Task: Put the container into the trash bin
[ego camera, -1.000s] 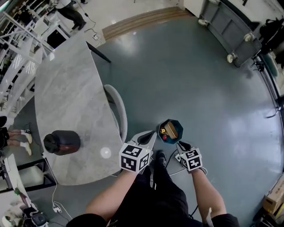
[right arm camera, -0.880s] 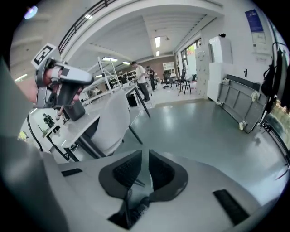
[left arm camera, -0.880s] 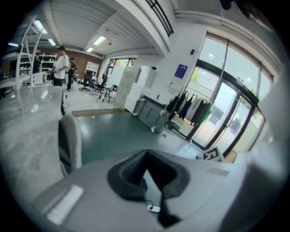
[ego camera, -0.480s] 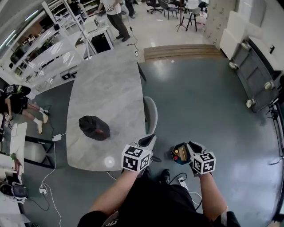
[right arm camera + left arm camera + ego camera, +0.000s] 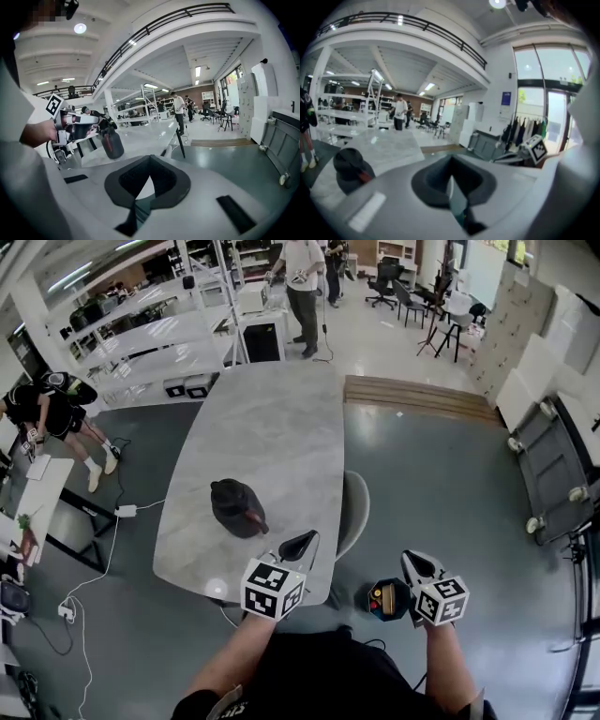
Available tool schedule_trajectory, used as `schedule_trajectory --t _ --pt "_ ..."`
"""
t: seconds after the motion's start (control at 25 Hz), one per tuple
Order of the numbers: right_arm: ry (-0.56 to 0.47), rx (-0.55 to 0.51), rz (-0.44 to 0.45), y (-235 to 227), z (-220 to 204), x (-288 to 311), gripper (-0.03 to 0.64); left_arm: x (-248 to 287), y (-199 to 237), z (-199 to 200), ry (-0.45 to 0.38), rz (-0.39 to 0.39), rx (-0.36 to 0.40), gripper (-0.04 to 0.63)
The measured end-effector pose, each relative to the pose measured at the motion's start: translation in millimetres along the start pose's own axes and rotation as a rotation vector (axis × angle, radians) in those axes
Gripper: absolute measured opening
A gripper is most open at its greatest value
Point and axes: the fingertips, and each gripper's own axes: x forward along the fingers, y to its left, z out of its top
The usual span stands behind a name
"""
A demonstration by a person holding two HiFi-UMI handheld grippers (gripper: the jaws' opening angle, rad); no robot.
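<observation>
Though only the head view shows the dark trash bin (image 5: 393,587), upright, mouth upward, left gripper (image 5: 309,538) and right gripper (image 5: 411,559) sit closed, empty.

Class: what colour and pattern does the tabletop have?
The tabletop is pale grey, marbled; clearest in the head view.

you stand on a glossy grey-blue floor (image 5: 450,474) beside a long pale marble tabletop (image 5: 272,418), with a white chair (image 5: 354,507) drawn up at its right edge. white shelving racks (image 5: 141,343) line the far left, a wooden step (image 5: 412,397) runs beyond the tabletop, and a wheeled grey cart (image 5: 553,474) sits at right. overhead are a railed mezzanine (image 5: 164,23) and ceiling lamps (image 5: 79,28); tall windows (image 5: 543,89) let in daylight.
</observation>
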Motion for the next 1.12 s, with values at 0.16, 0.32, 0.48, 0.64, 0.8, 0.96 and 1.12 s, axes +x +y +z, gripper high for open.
schedule_trajectory --t 0.16,0.32,0.48,0.64,0.8,0.96,1.12 --pt "-0.064 -0.036 -0.006 21.4 40.7 17.2 -0.006 -29.7 44.2 16.9 -0.030 0.023 0.039 0.008" --pt "-0.129 -0.104 0.043 69.5 84.3 39.3 -0.006 -57.1 92.0 39.2 -0.086 0.065 0.029 0.008" --pt "-0.211 -0.098 0.130 129.2 124.5 55.2 -0.008 -83.0 125.2 55.7 -0.126 0.101 0.055 0.008" --pt "-0.292 -0.133 0.180 171.2 164.8 54.2 -0.009 -111.3 147.3 73.0 -0.184 0.164 0.057 0.008" --pt "-0.351 -0.168 0.198 193.9 193.8 42.9 -0.009 -132.1 156.2 81.8 -0.211 0.198 0.050 0.008" --pt "-0.398 -0.198 0.205 206.5 212.8 32.5 -0.009 -146.1 155.9 93.5 -0.250 0.215 0.050 0.008" --pt "-0.437 -0.221 0.217 216.7 225.5 16.0 -0.009 -157.4 149.5 105.0 -0.281 0.213 0.067 0.008"
